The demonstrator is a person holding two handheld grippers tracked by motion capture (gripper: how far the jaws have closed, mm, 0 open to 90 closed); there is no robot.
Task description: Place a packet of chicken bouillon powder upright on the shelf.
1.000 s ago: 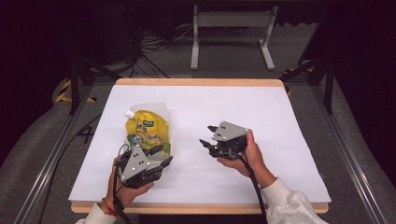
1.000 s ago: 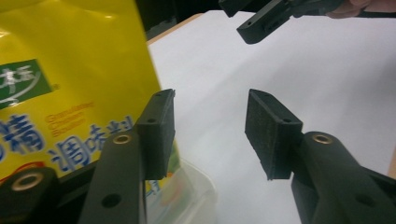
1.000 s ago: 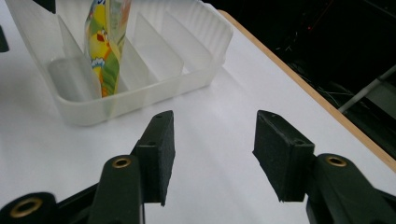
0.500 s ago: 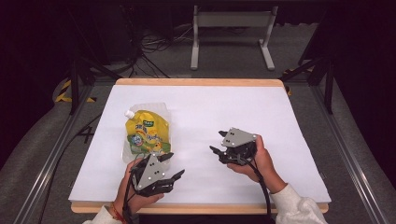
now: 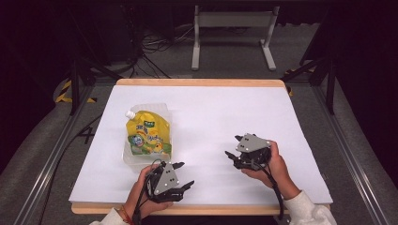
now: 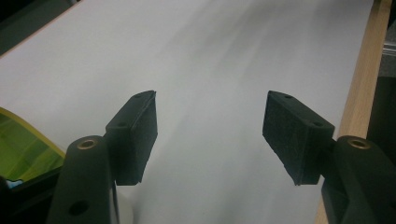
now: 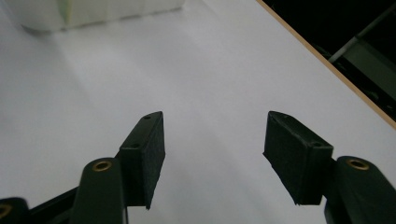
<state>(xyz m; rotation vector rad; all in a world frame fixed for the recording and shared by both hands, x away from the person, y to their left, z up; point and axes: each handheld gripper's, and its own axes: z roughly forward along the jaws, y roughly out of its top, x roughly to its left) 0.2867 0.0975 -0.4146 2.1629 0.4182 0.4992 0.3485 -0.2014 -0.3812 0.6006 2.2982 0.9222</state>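
Note:
A yellow-green spouted drink pouch (image 5: 148,136) lies flat on the white table sheet (image 5: 211,112), left of centre, with its white spout toward the far left. My left gripper (image 5: 184,174) sits just near-right of the pouch's lower edge and points right. Its jaws have just been opening, and in the left gripper view (image 6: 212,95) only bare sheet lies between them; the pouch (image 6: 23,149) shows at the left edge. My right gripper (image 5: 233,146) rests right of centre and points left toward the pouch. Its jaws (image 7: 215,115) have also just been opening, with nothing between them.
The white sheet covers a wooden board whose edge (image 5: 202,82) shows at the far side and along the near side. Dark floor, metal rails and a grey stand (image 5: 232,21) surround the table. The blurred pouch (image 7: 93,11) is far ahead of the right jaws.
Both hands have drawn back toward the near edge, the left one off the pouch's lower edge and to the right. Both pairs of jaws stand wider. The pouch has stayed put.

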